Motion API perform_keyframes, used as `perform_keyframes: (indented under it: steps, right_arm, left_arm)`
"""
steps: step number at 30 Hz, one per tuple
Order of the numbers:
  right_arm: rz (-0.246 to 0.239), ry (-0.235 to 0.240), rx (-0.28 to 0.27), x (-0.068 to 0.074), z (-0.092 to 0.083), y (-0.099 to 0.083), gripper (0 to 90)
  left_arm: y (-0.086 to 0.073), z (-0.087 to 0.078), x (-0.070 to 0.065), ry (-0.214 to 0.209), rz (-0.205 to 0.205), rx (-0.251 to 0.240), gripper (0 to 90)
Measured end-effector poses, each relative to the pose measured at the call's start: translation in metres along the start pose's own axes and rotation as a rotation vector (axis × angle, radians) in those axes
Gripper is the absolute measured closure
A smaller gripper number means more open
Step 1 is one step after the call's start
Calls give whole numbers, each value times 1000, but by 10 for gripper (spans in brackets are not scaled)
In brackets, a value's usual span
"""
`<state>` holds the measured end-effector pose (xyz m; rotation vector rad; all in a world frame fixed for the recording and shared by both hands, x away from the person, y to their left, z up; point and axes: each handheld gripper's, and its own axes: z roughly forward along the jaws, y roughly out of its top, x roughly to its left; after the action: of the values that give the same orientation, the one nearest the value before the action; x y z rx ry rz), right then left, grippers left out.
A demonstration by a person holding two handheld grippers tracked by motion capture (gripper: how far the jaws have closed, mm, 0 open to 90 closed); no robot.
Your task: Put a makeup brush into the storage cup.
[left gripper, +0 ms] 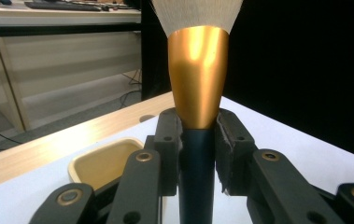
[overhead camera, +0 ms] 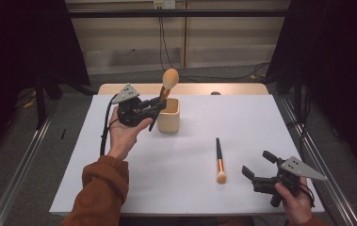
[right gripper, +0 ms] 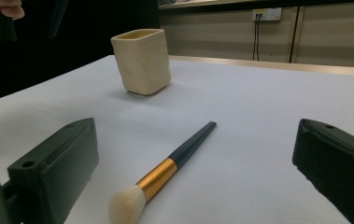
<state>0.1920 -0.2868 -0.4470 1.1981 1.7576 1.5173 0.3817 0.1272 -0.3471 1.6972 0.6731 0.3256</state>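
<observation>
The left gripper [overhead camera: 155, 107] is clamped on the dark handle of a makeup brush [overhead camera: 167, 84], bristles up, just above the cream cup [overhead camera: 169, 117]. The right gripper [overhead camera: 257, 165] rests with jaws wide apart, a second brush [overhead camera: 219, 160] lying on the table [overhead camera: 176, 183] just ahead of them.

- the left hand-held gripper [overhead camera: 155, 106] is held raised in an upturned palm, jaws clamped together, forearm in an orange sleeve.
- the right hand-held gripper [overhead camera: 256, 168] is held low, jaws spread wide.
</observation>
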Motion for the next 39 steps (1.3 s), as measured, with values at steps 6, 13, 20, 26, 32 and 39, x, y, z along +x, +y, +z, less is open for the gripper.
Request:
perform_keyframes:
  steps: [6,13,20,26,32,39]
  right_arm:
    - [1,-3,0,0,0,0,0]
    - [-4,-2,2,0,0,-1,0]
    - [-2,-2,4,-1,0,-1,0]
    - [-1,-3,4,-1,0,-1,0]
    - [2,0,5,0,0,-1,0]
    - [4,0,6,-1,0,-1,0]
  left_arm:
    - [5,9,6,13,9,-13,726]
    - [6,21,13,39,-11,-42,726]
    - [13,31,14,36,-9,-54,726]
    - [21,40,18,40,-5,-63,726]
    - [24,52,21,46,18,-55,727]
    - [24,63,28,49,31,-58,726]
